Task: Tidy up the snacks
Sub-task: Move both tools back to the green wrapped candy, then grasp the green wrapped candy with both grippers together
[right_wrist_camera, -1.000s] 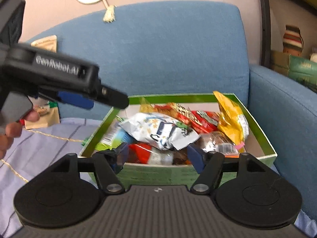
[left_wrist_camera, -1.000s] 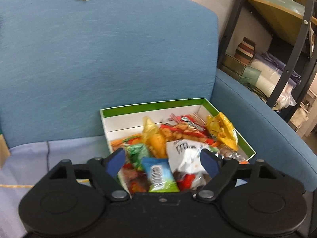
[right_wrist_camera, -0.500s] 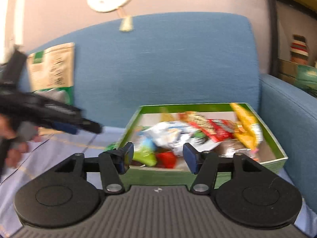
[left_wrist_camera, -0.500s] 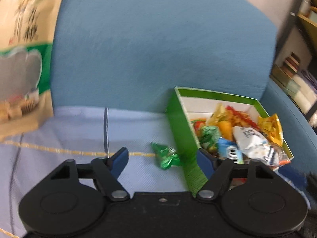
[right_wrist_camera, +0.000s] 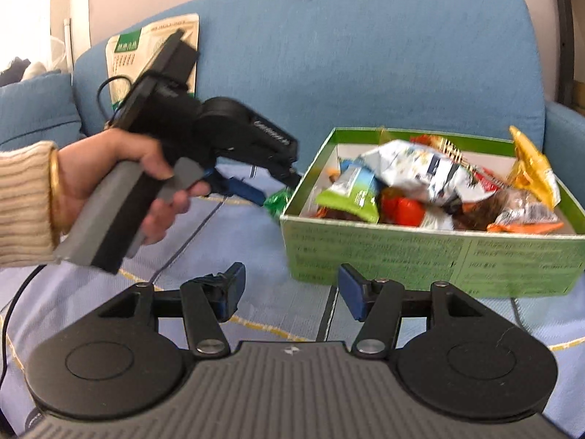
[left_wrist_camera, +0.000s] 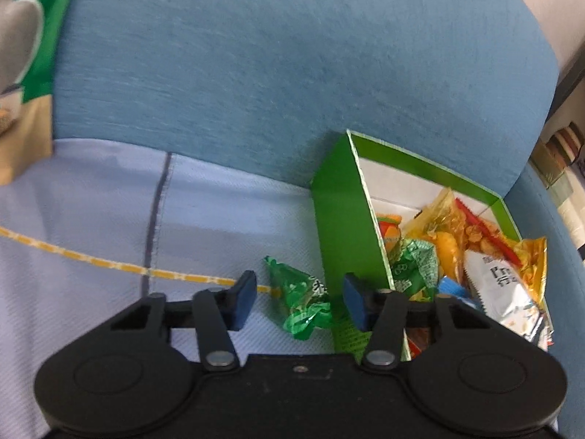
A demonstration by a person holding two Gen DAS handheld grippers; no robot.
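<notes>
A green cardboard box point(left_wrist_camera: 338, 226) full of snack packets stands on the sofa seat; it also shows in the right wrist view point(right_wrist_camera: 431, 256). A small green wrapped snack point(left_wrist_camera: 301, 298) lies on the cloth just left of the box, partly seen in the right wrist view point(right_wrist_camera: 276, 199). My left gripper point(left_wrist_camera: 298, 301) is open, its fingers either side of that green snack, the right finger against the box wall. My right gripper point(right_wrist_camera: 289, 289) is open and empty, in front of the box's near left corner.
The blue sofa back point(left_wrist_camera: 292, 73) rises behind the box, with an armrest point(right_wrist_camera: 566, 124) at right. A light blue cloth point(left_wrist_camera: 91, 237) covers the seat. A tall printed bag point(right_wrist_camera: 153, 51) leans at the back left. A cable point(right_wrist_camera: 22, 292) trails over the cloth.
My left gripper has swung left from above the box and come down around the green snack beside it. My right gripper has drawn back and left from the box.
</notes>
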